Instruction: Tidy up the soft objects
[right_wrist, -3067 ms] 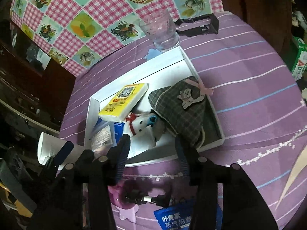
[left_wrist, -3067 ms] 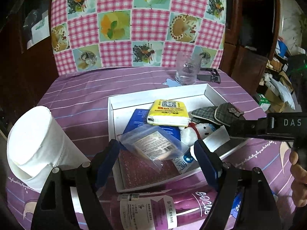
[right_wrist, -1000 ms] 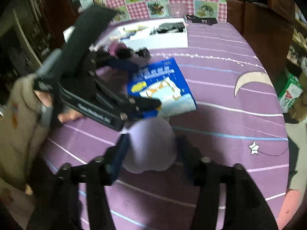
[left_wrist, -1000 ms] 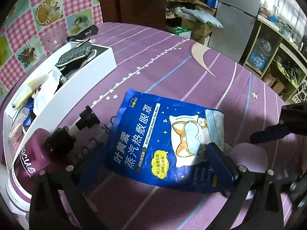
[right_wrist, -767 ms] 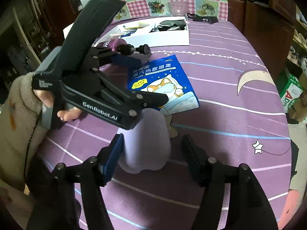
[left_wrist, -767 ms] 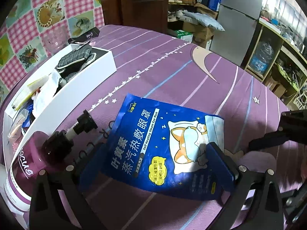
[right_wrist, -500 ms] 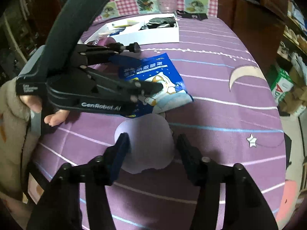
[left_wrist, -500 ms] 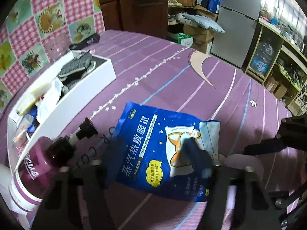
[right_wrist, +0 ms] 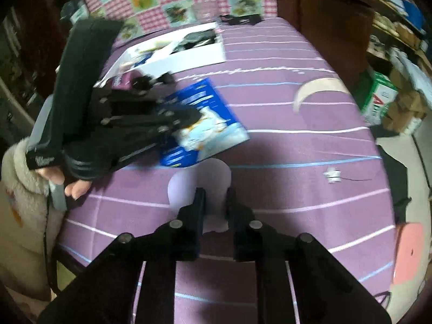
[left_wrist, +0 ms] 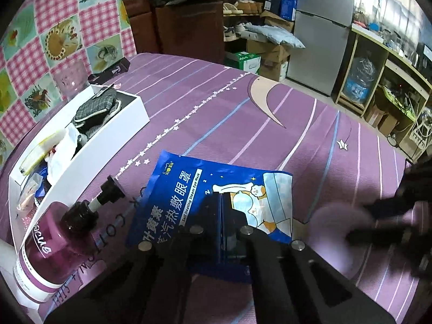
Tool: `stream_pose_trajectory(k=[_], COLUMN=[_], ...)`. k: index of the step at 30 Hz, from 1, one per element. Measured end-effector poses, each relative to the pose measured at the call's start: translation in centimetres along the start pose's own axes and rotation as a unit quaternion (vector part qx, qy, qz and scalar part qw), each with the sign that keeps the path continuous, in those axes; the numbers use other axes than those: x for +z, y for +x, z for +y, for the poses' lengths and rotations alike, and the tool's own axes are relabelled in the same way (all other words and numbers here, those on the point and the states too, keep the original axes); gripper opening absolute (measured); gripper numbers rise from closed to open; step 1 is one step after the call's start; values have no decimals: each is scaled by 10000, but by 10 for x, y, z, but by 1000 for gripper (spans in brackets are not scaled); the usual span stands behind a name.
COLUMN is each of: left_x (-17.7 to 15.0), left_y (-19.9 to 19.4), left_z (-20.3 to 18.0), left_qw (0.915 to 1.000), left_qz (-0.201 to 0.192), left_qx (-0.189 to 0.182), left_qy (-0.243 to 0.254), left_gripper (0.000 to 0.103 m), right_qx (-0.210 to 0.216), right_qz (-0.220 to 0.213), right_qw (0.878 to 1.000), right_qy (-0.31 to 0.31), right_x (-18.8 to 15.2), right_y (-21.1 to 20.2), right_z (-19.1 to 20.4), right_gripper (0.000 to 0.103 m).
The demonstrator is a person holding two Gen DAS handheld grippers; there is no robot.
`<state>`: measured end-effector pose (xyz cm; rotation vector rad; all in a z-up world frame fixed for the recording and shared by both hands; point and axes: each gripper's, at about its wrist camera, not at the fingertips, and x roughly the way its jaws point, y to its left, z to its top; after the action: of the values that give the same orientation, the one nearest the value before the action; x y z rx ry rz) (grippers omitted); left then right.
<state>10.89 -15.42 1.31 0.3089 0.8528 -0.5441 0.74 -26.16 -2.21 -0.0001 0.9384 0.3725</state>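
Left tongs [left_wrist: 220, 216] clamped fully down on the near edge of the flat blue foil eye-mask pouch [left_wrist: 216, 189], which lies on the purple striped cloth of the desk [left_wrist: 216, 102]. An edge grip makes sense: the pouch is too flat to grab anywhere else.

Right tongs [right_wrist: 215, 202] are closing on the pale lilac soft pad [right_wrist: 199, 181], just right of the pouch; the pad's near edge sits between the jaws, pinched at the rim for the same reason.

Far left: open white rectangular box [left_wrist: 113, 135], the likely drop spot. It holds a grey plaid fabric pouch [left_wrist: 94, 110], a yellow tissue pack [left_wrist: 40, 148] and white and blue packets, partly hidden.

Purple pump bottle [left_wrist: 54, 243] lies beside the box, touching its wall.
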Motion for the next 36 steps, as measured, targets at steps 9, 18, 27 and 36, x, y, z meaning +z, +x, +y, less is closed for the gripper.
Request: stream_pose_trajectory(k=[9, 18, 27, 36], left_x=[10, -1, -1, -12], left_y=[-36, -3, 29, 17], left_z=[32, 4, 19, -11], left_qw=[9971, 9983, 9992, 9988], left_qz=[-464, 192, 156, 158], left_qx=[-159, 519, -346, -396], left_qy=[-573, 196, 126, 240], left_gripper=[0, 89, 103, 103], right_qx=[33, 33, 470, 915], right_qz=[-318, -367, -261, -152], right_qw=[9982, 9954, 9923, 9892], right_qy=[515, 882, 1117, 1139], right_x=[19, 33, 28, 28], right_y=[-28, -22, -10, 6], right_z=[-29, -52, -77, -92], right_gripper=[16, 16, 16, 16])
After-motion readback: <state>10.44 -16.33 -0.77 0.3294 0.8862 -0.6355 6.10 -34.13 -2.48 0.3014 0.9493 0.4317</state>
